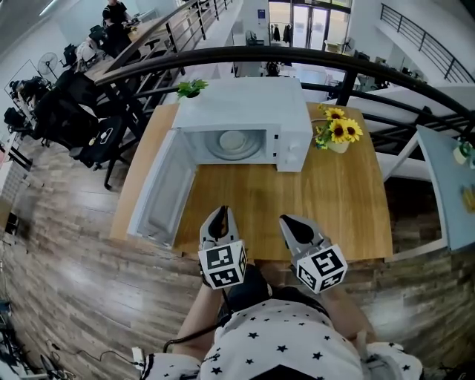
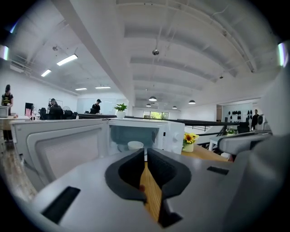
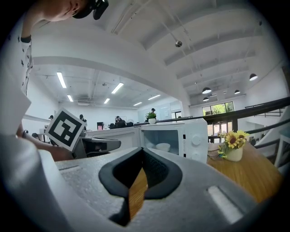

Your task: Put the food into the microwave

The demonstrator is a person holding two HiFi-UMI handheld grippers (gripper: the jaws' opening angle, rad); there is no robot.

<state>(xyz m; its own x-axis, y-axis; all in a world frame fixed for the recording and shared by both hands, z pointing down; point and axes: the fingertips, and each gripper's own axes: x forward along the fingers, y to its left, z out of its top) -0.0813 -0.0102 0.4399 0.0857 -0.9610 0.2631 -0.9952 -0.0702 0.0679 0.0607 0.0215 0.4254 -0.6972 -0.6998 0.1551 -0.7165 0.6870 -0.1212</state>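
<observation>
Head view: the open microwave (image 1: 245, 111) stands at twelve o'clock with a white bowl (image 1: 234, 141) inside; the left gripper (image 1: 220, 213) and right gripper (image 1: 287, 221) hover at six o'clock

Left gripper view: jaws pressed together, empty

Right gripper view: jaws closed, nothing between

This is an open-plan office. A black railing (image 1: 297, 56) curves behind the wooden table (image 1: 349, 200). Far left, people (image 1: 115, 13) are at desks (image 1: 141, 33) under strip lights (image 2: 67, 59).

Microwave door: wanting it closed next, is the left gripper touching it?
Apart. The head view shows bare wood table between the left gripper and the open microwave door.
</observation>
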